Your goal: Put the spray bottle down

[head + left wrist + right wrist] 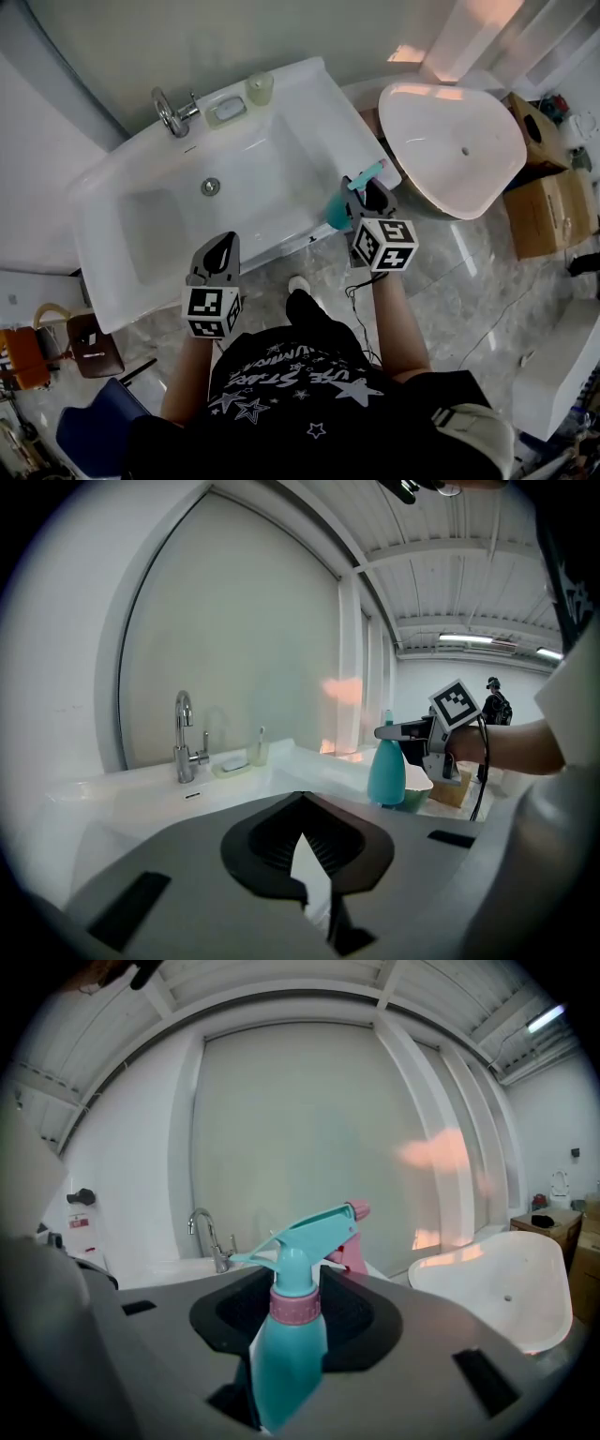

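A teal spray bottle with a pink collar and pink nozzle tip stands upright between the jaws of my right gripper, which is shut on its body. It is at the right front corner of the white sink. In the right gripper view the bottle fills the gap between the jaws of that gripper. The left gripper view shows the bottle near the sink's right rim; whether its base touches I cannot tell. My left gripper is at the sink's front edge, shut and empty; in its own view the fingertips meet.
A chrome faucet, a soap dish and a cup stand along the sink's back rim. A separate white oval basin is at the right, with cardboard boxes beyond it. A cable trails on the floor below.
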`<control>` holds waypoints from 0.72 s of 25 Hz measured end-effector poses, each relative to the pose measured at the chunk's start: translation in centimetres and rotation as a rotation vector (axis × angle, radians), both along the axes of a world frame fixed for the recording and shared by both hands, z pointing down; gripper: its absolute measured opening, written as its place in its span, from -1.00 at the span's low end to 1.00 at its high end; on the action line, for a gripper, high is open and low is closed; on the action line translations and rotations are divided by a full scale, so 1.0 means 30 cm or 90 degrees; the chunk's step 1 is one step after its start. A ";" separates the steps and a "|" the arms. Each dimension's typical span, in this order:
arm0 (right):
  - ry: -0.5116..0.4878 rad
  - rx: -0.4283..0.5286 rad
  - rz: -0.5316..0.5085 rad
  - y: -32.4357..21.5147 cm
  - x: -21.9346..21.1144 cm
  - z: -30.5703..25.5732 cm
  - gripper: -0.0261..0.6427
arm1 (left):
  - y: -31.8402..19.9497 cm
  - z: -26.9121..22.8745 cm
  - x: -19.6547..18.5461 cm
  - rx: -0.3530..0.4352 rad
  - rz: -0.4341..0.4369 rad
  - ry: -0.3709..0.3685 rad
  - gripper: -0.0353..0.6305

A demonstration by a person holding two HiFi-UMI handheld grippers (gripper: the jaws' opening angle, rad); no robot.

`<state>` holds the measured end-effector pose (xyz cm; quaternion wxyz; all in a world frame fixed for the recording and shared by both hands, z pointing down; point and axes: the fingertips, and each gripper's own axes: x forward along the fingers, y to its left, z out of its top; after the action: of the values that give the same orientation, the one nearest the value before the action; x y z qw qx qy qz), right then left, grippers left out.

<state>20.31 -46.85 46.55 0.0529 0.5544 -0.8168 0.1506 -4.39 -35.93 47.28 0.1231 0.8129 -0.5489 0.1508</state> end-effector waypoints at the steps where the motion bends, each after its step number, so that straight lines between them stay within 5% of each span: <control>1: 0.003 0.002 -0.004 -0.037 0.011 0.002 -0.44 | -0.028 0.004 0.009 -0.002 -0.005 -0.001 -0.85; 7: 0.051 0.049 -0.050 -0.254 0.057 0.004 -0.44 | -0.178 0.023 0.042 -0.012 -0.037 -0.020 -0.85; 18: 0.018 0.045 -0.049 -0.587 0.121 0.127 -0.44 | -0.366 0.104 0.103 -0.054 -0.070 -0.033 -0.85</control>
<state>23.93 -64.47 50.34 0.0507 0.5259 -0.8417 0.1115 -1.30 -46.90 50.41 0.1508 0.7715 -0.5888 0.1881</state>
